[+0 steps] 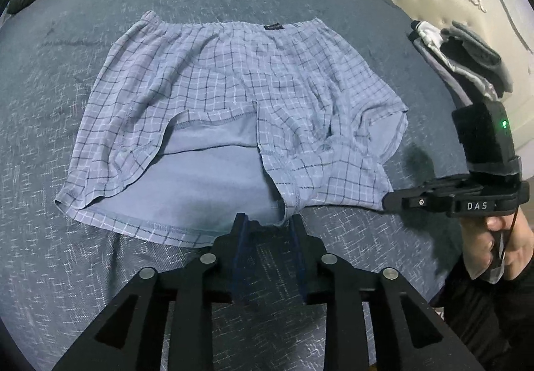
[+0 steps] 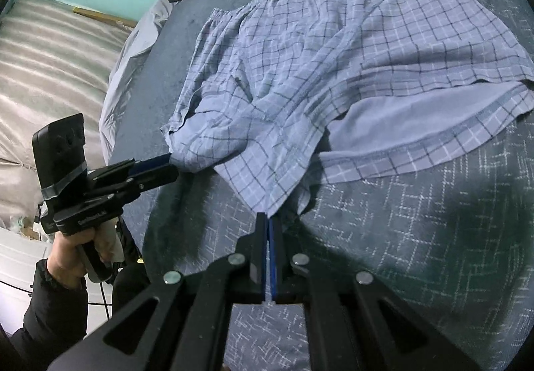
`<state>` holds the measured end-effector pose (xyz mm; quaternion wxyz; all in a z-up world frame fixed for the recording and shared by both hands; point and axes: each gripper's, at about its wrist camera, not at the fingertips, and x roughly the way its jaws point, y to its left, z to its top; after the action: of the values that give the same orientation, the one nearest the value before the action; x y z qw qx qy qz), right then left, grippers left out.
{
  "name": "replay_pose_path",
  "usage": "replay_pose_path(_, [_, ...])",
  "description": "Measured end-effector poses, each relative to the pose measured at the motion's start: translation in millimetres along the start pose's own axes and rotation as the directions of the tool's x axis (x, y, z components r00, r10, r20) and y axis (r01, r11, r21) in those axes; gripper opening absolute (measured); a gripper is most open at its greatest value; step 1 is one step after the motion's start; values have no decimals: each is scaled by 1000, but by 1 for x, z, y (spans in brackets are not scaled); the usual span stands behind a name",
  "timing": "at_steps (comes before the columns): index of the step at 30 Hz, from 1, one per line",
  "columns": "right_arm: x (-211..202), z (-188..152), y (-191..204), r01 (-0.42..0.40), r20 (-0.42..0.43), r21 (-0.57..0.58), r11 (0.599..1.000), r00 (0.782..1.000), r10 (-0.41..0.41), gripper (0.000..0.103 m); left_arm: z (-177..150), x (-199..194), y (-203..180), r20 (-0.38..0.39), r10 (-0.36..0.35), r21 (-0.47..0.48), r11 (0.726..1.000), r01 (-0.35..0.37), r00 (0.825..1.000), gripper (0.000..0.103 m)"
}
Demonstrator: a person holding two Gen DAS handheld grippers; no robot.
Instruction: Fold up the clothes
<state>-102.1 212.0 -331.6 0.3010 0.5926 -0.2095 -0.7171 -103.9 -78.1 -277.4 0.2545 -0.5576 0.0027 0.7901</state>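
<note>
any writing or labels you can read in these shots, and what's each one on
"DAS": white letters on the side of the right tool, left wrist view.
Black tag on the waistband of the checked boxer shorts: too small to read.
Embossed lettering on the body of the left tool, right wrist view: blurred, unreadable.

My left wrist camera looks steeply down past its jaws, close over the near hem of the checked shorts [image 1: 233, 97] on the bed [image 1: 66, 104]. My right wrist camera views them aslant from the opposite corner. Both share the shorts; each catches the other's gripper.
</note>
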Motion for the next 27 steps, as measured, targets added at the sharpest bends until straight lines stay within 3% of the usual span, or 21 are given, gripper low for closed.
replay_pose_path(4, [-3, 0, -1, -2, 5, 0, 1000, 1000, 2, 1, 8, 1, 0, 19, -12, -15, 1000, 12, 1000, 46])
replay_pose_path(9, [-1, -1, 1, -4, -2, -5, 1000, 1000, 4, 1, 20, 17, -2, 5, -81, -52, 995, 81, 997, 45])
replay_pose_path(11, [-1, 1, 3, -5, 1, -5, 1000, 1000, 5, 1, 21, 26, -5, -22, -82, -54, 995, 81, 996, 36])
replay_pose_path(12, [-1, 1, 4, -5, 2, -6, 1000, 1000, 5, 1, 19, 28, -6, -32, -84, -49, 995, 82, 996, 14])
replay_pose_path(13, [-3, 2, 4, -7, 5, -9, 1000, 1000, 7, 1, 18, 30, -8, -38, -83, -43, 996, 81, 996, 2])
replay_pose_path(22, [-18, 3, 17, -23, 25, -70, 997, 999, 24, 1, 10, -15, -6, 17, -77, -34, 996, 78, 997, 2])
replay_pose_path(27, [-16, 1, 16, -17, 9, -77, 997, 1000, 18, 1, 5, -10, 16, -27, -71, -101, 993, 68, 997, 2])
